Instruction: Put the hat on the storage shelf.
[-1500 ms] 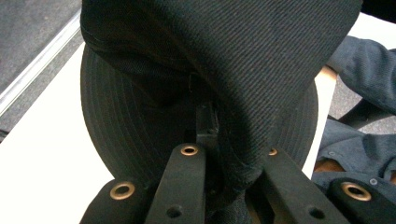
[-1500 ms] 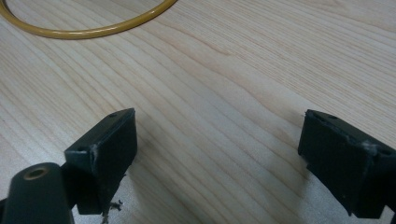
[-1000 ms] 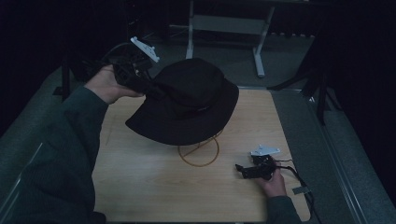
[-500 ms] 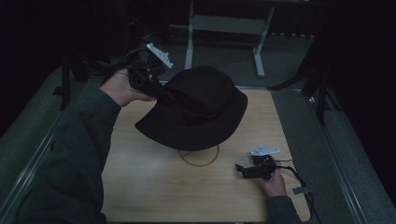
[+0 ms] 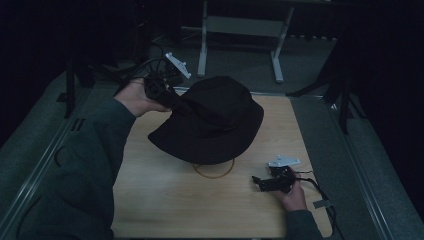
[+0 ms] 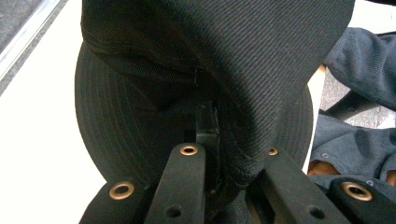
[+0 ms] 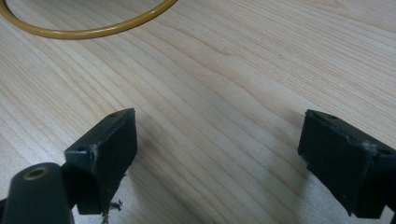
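While the left gripper (image 6: 212,154) clamps the black hat (image 5: 212,120), the right gripper (image 7: 219,158) gapes over bare wooden table (image 7: 224,84).

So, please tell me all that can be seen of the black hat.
The black hat is a soft bucket hat with a round crown and a wide stitched brim; the cloth looks like woven twill. The left gripper is shut on its brim at the far left, holding it tilted above the wooden table. It partly covers a yellow ring lying on the table.
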{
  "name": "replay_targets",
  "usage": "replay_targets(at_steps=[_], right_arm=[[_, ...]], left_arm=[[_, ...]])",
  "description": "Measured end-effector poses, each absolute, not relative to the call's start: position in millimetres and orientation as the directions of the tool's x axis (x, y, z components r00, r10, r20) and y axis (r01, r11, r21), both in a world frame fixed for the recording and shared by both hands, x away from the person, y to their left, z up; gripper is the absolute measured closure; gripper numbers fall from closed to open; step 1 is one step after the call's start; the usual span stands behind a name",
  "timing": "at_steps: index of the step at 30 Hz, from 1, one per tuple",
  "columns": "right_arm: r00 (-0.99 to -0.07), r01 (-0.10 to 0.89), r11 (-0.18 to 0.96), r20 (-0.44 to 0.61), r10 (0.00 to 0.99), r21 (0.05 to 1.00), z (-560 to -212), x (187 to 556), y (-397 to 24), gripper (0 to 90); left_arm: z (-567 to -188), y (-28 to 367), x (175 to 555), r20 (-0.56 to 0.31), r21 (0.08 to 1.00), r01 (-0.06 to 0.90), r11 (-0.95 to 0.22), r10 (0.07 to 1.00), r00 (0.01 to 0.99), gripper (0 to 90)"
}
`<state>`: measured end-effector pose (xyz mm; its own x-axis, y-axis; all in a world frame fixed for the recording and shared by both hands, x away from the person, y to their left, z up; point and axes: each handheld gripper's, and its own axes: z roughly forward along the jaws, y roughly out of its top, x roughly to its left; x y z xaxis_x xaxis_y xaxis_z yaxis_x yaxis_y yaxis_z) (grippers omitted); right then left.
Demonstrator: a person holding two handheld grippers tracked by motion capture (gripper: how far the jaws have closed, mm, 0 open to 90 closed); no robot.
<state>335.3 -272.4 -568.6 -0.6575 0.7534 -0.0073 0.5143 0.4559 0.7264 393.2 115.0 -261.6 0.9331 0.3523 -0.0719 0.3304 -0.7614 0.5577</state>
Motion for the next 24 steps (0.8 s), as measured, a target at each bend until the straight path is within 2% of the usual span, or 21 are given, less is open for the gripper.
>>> replay_targets(at_steps=[10,21,24], right_arm=[[-0.658,0.514,0.456,-0.008,0.753,0.726,-569,335,-273,11.6],[-0.658,0.515,0.454,-0.004,0.753,0.727,-569,335,-272,11.6],[-0.658,0.515,0.453,-0.003,0.753,0.727,-569,335,-272,11.6]], left_arm=[[-272,115,397,-0.082,0.545,0.349,-0.763,0.366,0.927,85.8],[-298,107,399,-0.078,0.477,0.355,-0.804,0.363,0.928,81.1],[-303,106,400,-0.080,0.464,0.370,-0.805,0.378,0.922,75.7]])
